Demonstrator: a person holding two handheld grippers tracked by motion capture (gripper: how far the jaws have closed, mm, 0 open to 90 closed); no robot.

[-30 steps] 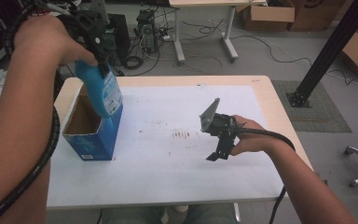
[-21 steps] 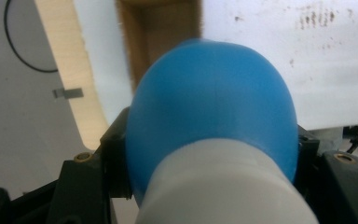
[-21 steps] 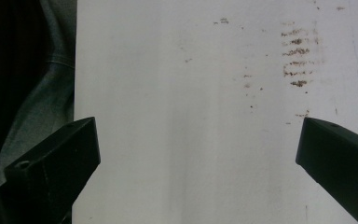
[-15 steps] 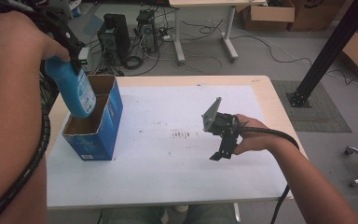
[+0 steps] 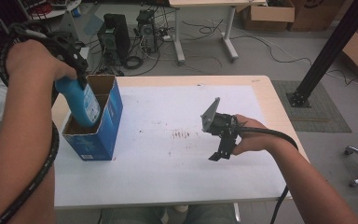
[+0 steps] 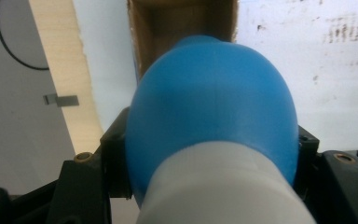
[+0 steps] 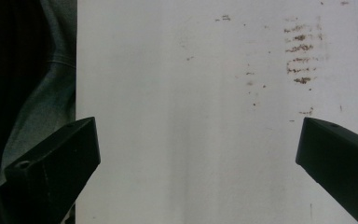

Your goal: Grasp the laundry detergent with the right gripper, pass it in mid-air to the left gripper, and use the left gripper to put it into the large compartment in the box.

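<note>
A blue bottle with a white neck hangs tilted, its lower end inside the open blue cardboard box at the table's left. My left gripper is shut on the bottle near its top. In the left gripper view the blue bottle bulges between the jaws, with the brown inside of the box beyond it. Over the right middle of the table my right gripper points down, open, with nothing between its jaws. In its own view the right gripper spans bare white table.
The white table top carries a patch of brown marks near its middle; the same brown marks show in the right gripper view. Cables, computer towers and cardboard boxes stand on the floor behind the table. A black post rises at the right.
My left hand has come down and toward the near left, lowering the blue bottle from above the box until its lower end is inside it. The right gripper has stayed put.
</note>
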